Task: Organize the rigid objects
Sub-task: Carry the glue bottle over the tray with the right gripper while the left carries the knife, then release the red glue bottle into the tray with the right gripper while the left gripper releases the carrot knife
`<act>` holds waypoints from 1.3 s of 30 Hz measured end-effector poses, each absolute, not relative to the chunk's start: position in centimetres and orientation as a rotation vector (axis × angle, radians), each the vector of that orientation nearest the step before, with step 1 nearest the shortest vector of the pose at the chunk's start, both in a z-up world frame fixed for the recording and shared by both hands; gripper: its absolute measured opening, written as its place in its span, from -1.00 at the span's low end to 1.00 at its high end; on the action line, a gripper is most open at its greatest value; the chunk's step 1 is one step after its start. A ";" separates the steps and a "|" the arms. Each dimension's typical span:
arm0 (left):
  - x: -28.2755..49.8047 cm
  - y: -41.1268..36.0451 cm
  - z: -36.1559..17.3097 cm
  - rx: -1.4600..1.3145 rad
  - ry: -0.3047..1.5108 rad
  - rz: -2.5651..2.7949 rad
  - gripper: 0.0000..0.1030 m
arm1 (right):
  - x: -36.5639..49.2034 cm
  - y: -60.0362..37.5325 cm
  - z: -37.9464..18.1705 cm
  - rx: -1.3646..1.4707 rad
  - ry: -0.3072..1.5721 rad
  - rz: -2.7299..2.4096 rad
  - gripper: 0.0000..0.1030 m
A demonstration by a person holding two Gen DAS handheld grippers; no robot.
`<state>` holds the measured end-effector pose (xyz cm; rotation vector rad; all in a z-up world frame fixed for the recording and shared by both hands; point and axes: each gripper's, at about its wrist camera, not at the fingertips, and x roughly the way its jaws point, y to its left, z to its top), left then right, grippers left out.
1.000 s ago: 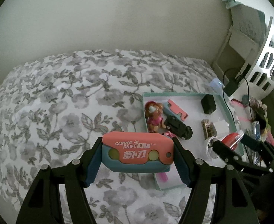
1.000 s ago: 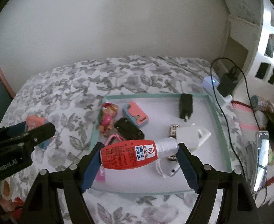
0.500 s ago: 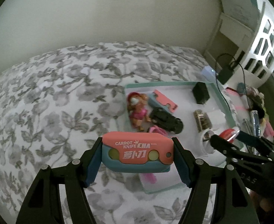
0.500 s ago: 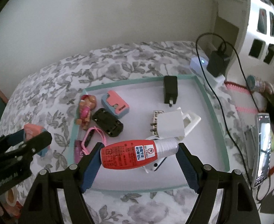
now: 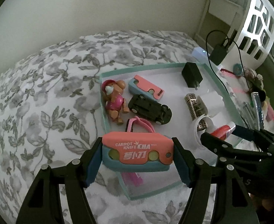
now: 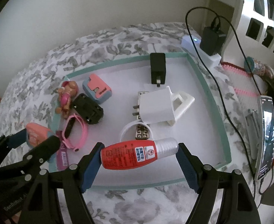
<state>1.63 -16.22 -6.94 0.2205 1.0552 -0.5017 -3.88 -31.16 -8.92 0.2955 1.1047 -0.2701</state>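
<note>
My left gripper (image 5: pixel 137 155) is shut on a pink and blue carrot knife toy (image 5: pixel 137 152), held crosswise over the near left corner of the teal-rimmed tray (image 5: pixel 152 66). My right gripper (image 6: pixel 139 156) is shut on a red glue bottle (image 6: pixel 133 155) with a silver cap, held over the tray's (image 6: pixel 219 110) near side. In the tray lie a toy pup figure (image 5: pixel 113 99), a second pink and blue knife toy (image 5: pixel 146 89), a black toy car (image 5: pixel 149 109), a pink band (image 6: pixel 75 130), a black charger (image 6: pixel 157 67) and a white plug (image 6: pixel 157 106).
The tray lies on a bed with a grey floral cover (image 5: pixel 43 93). To the right, a white power strip (image 6: pixel 198 48) with a black adapter and cable, a phone (image 6: pixel 266 134), and a white cut-out shelf (image 5: pixel 258 24) crowd the bedside.
Both grippers have sunk toward the tray with their objects still held. The tray and its contents look larger and nearer in both views.
</note>
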 end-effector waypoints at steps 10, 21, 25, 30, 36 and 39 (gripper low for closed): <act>2.1 -16.4 -7.9 0.208 1.078 -0.503 0.39 | -3.8 -31.6 -9.6 0.305 1.127 -0.280 0.56; 2.0 -16.3 -8.1 0.219 1.101 -0.502 0.42 | -3.8 -31.5 -10.1 0.312 1.141 -0.281 0.58; 2.0 -15.9 -7.7 0.209 1.097 -0.497 0.43 | -3.8 -31.3 -10.2 0.298 1.145 -0.281 0.64; 2.3 -14.6 -7.0 0.171 1.084 -0.461 0.43 | -3.9 -30.9 -10.0 0.280 1.135 -0.281 0.65; 3.5 -11.6 -6.8 0.101 1.090 -0.347 0.61 | -4.0 -30.5 -9.8 0.272 1.119 -0.283 1.00; 4.0 -9.9 -6.7 0.099 1.075 -0.277 0.73 | -4.0 -30.2 -9.6 0.274 1.111 -0.280 1.00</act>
